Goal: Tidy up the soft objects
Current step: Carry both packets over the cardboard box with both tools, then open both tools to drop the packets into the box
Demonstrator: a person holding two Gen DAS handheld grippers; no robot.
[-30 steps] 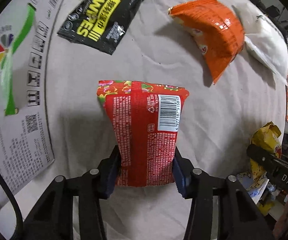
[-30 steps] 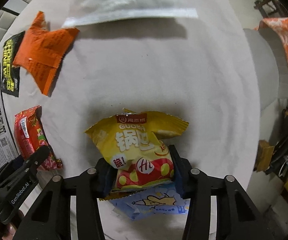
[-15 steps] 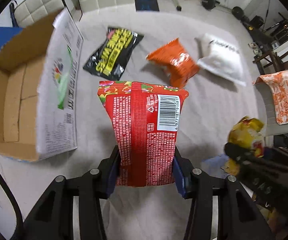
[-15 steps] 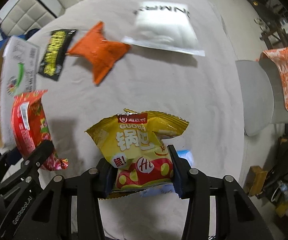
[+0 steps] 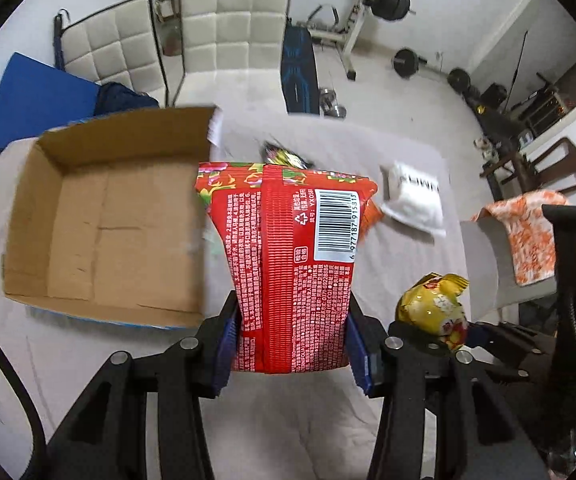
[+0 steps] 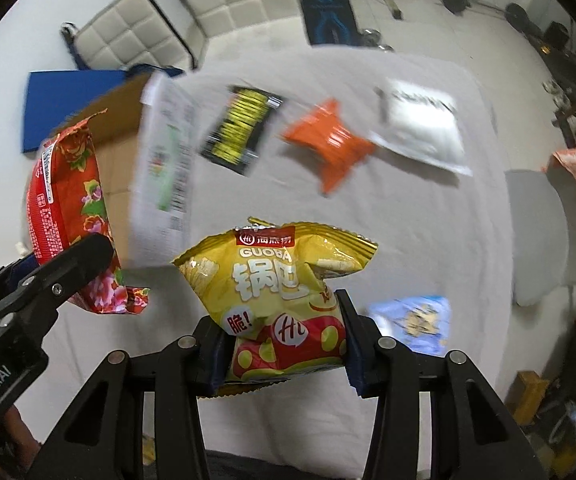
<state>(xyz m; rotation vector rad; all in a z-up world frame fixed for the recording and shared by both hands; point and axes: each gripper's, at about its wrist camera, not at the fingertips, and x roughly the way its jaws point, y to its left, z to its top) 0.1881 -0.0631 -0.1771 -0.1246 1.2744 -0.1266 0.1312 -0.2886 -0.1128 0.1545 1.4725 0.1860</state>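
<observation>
My left gripper [image 5: 290, 344] is shut on a red snack pack [image 5: 288, 256] with a barcode, held high above the table. An open cardboard box [image 5: 100, 224] stands below and to its left. My right gripper [image 6: 284, 344] is shut on a yellow chip bag [image 6: 280, 276], also lifted off the cloth. From the right wrist view the red snack pack [image 6: 64, 208] hangs at the left in front of the cardboard box [image 6: 156, 168]. A black wipes pack [image 6: 240, 128], an orange pack [image 6: 328, 144], a white pack [image 6: 424, 128] and a light blue pack [image 6: 416, 324] lie on the cloth.
The table [image 6: 368, 220] is covered in a pale grey cloth. White padded chairs [image 5: 228, 40] stand behind it, with gym weights [image 5: 392, 0] farther back. A chair with an orange patterned cloth [image 5: 528, 236] is at the right edge. A blue mat [image 5: 36, 96] lies behind the box.
Both grippers have risen well above the table with their packs, so the views now take in the whole table, the box's inside and the room behind.
</observation>
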